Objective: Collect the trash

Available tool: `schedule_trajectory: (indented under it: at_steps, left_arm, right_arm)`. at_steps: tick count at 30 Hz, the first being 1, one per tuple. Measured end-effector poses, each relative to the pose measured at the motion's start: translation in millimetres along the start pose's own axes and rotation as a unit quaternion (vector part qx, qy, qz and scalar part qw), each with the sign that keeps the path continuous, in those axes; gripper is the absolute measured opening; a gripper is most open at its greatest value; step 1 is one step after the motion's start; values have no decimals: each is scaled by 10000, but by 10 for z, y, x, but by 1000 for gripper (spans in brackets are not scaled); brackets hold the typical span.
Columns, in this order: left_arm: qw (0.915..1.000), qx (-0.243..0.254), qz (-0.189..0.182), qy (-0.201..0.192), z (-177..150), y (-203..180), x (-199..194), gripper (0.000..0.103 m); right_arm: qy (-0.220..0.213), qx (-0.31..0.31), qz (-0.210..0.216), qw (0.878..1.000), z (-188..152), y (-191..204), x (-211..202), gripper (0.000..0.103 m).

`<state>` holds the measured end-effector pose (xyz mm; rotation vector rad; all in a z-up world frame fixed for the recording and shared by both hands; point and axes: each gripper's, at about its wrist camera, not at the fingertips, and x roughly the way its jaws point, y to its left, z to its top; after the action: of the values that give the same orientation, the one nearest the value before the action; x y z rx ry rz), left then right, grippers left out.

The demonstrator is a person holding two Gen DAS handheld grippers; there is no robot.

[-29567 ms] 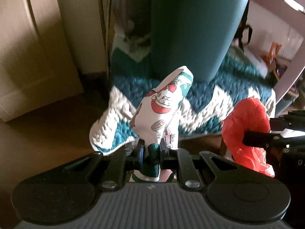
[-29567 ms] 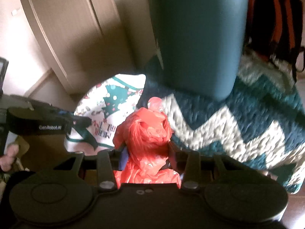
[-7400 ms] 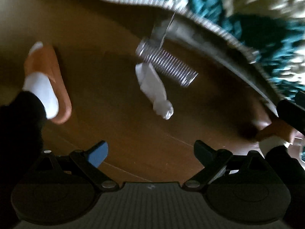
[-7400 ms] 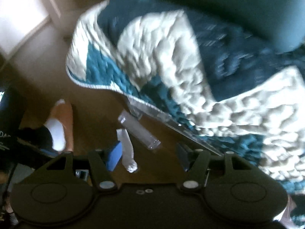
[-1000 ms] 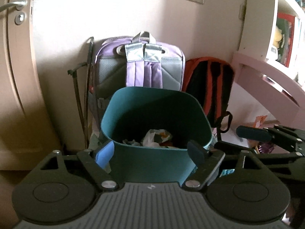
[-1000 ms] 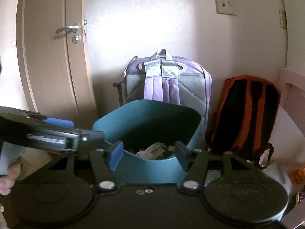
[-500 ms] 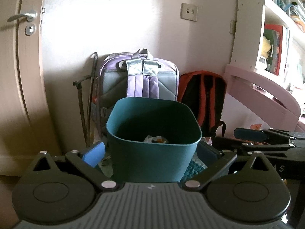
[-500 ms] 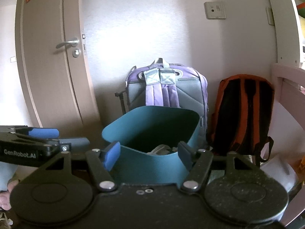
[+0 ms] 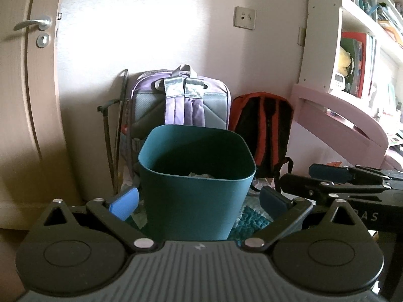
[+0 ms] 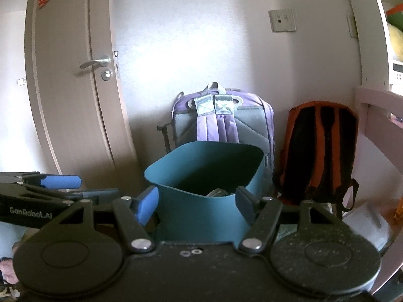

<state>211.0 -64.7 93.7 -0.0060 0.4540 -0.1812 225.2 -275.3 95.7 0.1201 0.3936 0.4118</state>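
Note:
A teal waste bin stands on the floor before me; it also shows in the right wrist view. A bit of crumpled trash shows just over its rim, and a pale piece shows inside it in the right wrist view. My left gripper is open and empty, held back from the bin. My right gripper is open and empty too, beside the left one. Each gripper shows at the edge of the other's view.
A purple backpack and an orange-and-black backpack lean on the wall behind the bin. A closed door is at left. A pink bed frame and bookshelf are at right. A teal-and-white rug lies under the bin.
Both grippers have pulled back and levelled, so the bin looks smaller and lower and less of its contents shows. Both stay open and empty.

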Motion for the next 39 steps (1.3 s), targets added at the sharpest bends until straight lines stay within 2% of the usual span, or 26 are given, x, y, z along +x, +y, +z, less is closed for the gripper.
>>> schedule_trajectory:
  at_steps: [18, 24, 33, 39]
  left_arm:
    - [9993, -307, 5, -223, -24, 29, -350, 103]
    - [9970, -606, 6, -480, -67, 92, -488, 103]
    - [9972, -593, 47, -453, -139, 89, -594, 103]
    - [9966, -637, 232, -461, -189, 71, -594, 103]
  right_arm:
    - [-189, -215, 97, 9995, -1, 155, -317, 68]
    - [-216, -329, 93, 9992, 28, 240, -407, 68]
    - [-218, -451, 121, 9987, -2, 328, -503, 68]
    - [-113, -531, 209, 9983, -1, 326, -460, 68]
